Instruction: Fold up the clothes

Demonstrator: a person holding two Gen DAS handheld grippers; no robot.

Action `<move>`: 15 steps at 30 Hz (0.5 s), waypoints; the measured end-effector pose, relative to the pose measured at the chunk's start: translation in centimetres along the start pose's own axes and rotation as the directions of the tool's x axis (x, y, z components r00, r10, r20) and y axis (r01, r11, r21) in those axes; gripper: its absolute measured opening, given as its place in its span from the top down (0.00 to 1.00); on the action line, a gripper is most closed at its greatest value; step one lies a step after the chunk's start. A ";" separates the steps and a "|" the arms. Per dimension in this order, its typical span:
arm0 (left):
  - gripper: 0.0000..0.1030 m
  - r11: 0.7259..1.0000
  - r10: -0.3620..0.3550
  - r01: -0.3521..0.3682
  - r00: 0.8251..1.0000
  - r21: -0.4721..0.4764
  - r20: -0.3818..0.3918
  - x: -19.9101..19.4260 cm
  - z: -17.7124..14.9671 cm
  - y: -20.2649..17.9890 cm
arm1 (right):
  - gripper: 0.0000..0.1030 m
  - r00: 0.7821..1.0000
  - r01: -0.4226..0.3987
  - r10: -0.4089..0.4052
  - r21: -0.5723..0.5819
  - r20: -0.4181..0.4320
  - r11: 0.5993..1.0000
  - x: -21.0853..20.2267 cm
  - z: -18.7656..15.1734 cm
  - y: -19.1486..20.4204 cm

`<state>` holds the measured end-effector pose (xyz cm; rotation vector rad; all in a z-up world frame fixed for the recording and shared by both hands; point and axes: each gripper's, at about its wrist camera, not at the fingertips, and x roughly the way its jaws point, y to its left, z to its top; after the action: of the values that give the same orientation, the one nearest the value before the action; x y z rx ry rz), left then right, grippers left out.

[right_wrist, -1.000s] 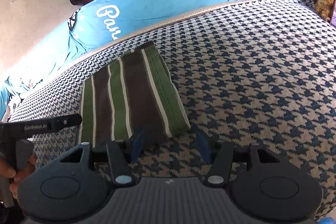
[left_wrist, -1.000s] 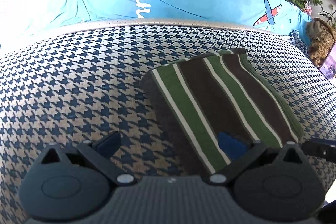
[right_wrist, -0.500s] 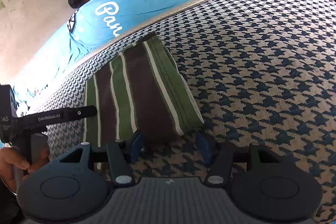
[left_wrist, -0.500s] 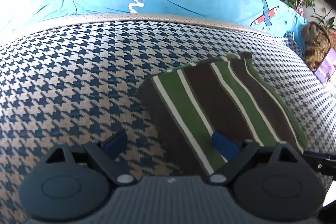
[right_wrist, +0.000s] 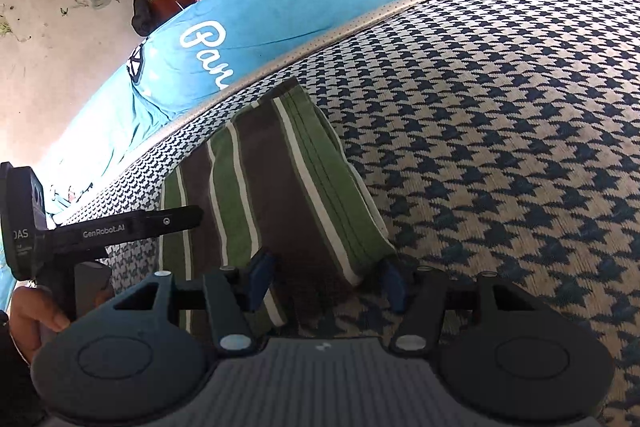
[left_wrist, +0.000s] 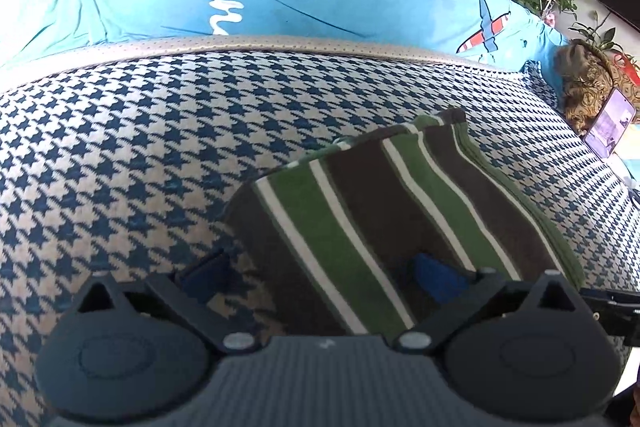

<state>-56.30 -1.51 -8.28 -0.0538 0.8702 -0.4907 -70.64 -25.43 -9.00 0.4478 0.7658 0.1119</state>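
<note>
Lying on the blue-and-beige houndstooth sofa seat [left_wrist: 120,147], the folded green-and-brown striped garment [left_wrist: 400,211] awaits another fold. Left claw [left_wrist: 320,273] is opening, right claw [right_wrist: 324,277] released; both straddle its near corners, needing to clench.

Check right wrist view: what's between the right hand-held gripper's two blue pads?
The near corner of the folded green-and-brown striped cloth, lying on houndstooth cover.
</note>
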 end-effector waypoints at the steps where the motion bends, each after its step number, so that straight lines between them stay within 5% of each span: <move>1: 0.01 1.000 -0.004 0.004 1.000 -0.001 0.003 0.1 0.1 0.0 | 0.45 1.000 0.001 -0.001 0.001 0.004 1.000 0.1 0.0 0.0; 9: 0.03 0.999 -0.036 0.037 0.999 -0.007 0.031 0.6 0.4 -0.1 | 0.46 0.999 0.000 0.000 -0.005 0.043 1.000 1.3 0.4 0.3; 15: 0.26 0.999 -0.045 0.044 0.998 0.023 0.043 0.3 0.3 -0.4 | 0.56 0.998 -0.010 0.011 -0.030 0.058 0.999 1.7 0.5 0.9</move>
<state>-56.09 -2.09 -8.23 -0.0636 0.8224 -0.5388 -68.99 -24.36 -9.44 0.4248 0.7036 0.1196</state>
